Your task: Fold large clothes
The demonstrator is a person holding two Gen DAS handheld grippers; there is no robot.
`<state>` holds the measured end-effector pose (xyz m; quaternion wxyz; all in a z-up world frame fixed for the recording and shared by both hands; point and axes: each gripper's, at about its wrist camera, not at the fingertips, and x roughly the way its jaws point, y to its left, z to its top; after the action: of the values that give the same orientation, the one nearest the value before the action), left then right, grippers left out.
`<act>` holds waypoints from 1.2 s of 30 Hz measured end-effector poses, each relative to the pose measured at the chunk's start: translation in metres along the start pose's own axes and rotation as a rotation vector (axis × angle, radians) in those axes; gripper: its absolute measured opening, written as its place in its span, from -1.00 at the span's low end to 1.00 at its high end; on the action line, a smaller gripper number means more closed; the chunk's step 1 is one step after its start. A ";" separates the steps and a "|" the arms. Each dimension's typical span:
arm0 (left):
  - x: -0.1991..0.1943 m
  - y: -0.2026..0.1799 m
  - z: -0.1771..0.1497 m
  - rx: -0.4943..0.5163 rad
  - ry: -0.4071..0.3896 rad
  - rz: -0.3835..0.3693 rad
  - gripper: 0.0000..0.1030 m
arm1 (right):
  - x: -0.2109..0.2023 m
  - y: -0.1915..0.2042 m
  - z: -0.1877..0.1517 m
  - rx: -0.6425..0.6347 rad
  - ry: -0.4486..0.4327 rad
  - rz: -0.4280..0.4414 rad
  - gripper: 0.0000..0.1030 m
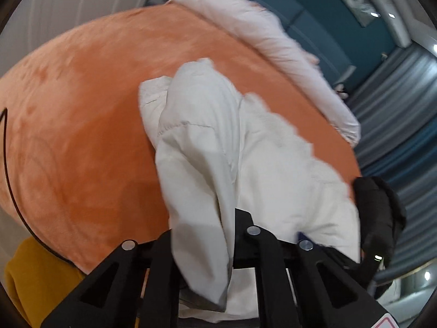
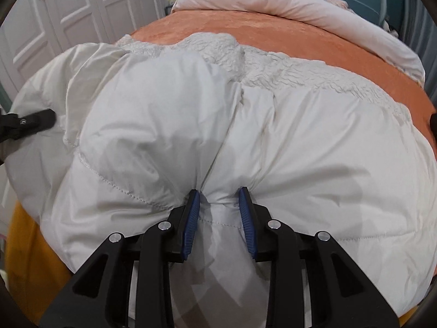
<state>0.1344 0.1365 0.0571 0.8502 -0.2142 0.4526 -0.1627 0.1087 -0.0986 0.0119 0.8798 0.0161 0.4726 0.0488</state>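
A big white puffer jacket [image 2: 169, 109] with a fleecy lining [image 2: 286, 73] lies on an orange bed cover [image 2: 273, 27]. My right gripper [image 2: 220, 205] is shut on a bunched fold of the jacket between its blue pads [image 2: 192, 216]. In the left wrist view my left gripper [image 1: 203, 235] is shut on a sleeve-like part of the jacket [image 1: 196, 142] that drapes over its fingers. The left gripper's tip [image 2: 41, 119] shows at the left edge of the right wrist view, on the jacket's left side.
A pale pink duvet [image 2: 300, 8] is rolled along the far side of the bed. White cupboard doors [image 2: 68, 8] stand at the left. A yellow cloth [image 1: 35, 273] hangs at the bed's near left corner. A black object [image 1: 379, 213] sits at the right.
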 end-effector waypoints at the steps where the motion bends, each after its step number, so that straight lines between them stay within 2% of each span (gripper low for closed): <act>1: -0.008 -0.014 0.000 0.035 -0.013 -0.003 -0.90 | -0.009 -0.007 0.000 0.051 0.002 0.026 -0.43; 4: -0.023 -0.039 0.000 0.088 -0.037 -0.033 -0.91 | -0.045 -0.016 -0.011 0.110 -0.034 0.130 -0.45; 6: -0.031 -0.052 0.000 0.114 -0.050 -0.041 -0.91 | -0.058 -0.016 -0.024 0.095 -0.031 0.152 -0.45; 9: -0.036 -0.074 -0.003 0.141 -0.059 -0.052 -0.92 | -0.044 -0.017 -0.057 0.088 0.041 0.165 -0.45; 12: -0.042 -0.104 -0.011 0.206 -0.055 -0.086 -0.92 | -0.032 -0.017 -0.070 0.075 0.008 0.150 -0.45; 16: -0.035 -0.168 -0.023 0.373 -0.042 -0.111 -0.92 | -0.030 -0.023 -0.068 0.104 -0.012 0.190 -0.43; 21: -0.010 -0.224 -0.037 0.492 0.011 -0.160 -0.92 | -0.071 -0.057 -0.086 0.230 -0.001 0.313 -0.43; 24: 0.019 -0.263 -0.053 0.568 0.081 -0.208 -0.92 | -0.111 -0.083 -0.110 0.225 -0.031 0.285 -0.43; 27: 0.050 -0.288 -0.077 0.615 0.158 -0.232 -0.92 | -0.147 -0.123 -0.138 0.286 -0.059 0.206 -0.43; 32: 0.122 -0.315 -0.130 0.662 0.301 -0.198 -0.92 | -0.175 -0.183 -0.160 0.400 -0.117 0.089 -0.43; 34: 0.139 -0.317 -0.146 0.680 0.317 -0.180 -0.91 | -0.184 -0.201 -0.165 0.439 -0.147 0.038 -0.43; 36: 0.149 -0.320 -0.158 0.708 0.316 -0.162 -0.91 | -0.191 -0.211 -0.156 0.468 -0.192 0.017 -0.42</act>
<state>0.0556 -0.2410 0.0380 0.7758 0.0847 0.4755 -0.4060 -0.1113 -0.3309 0.0686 0.8926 0.2280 0.3850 -0.0561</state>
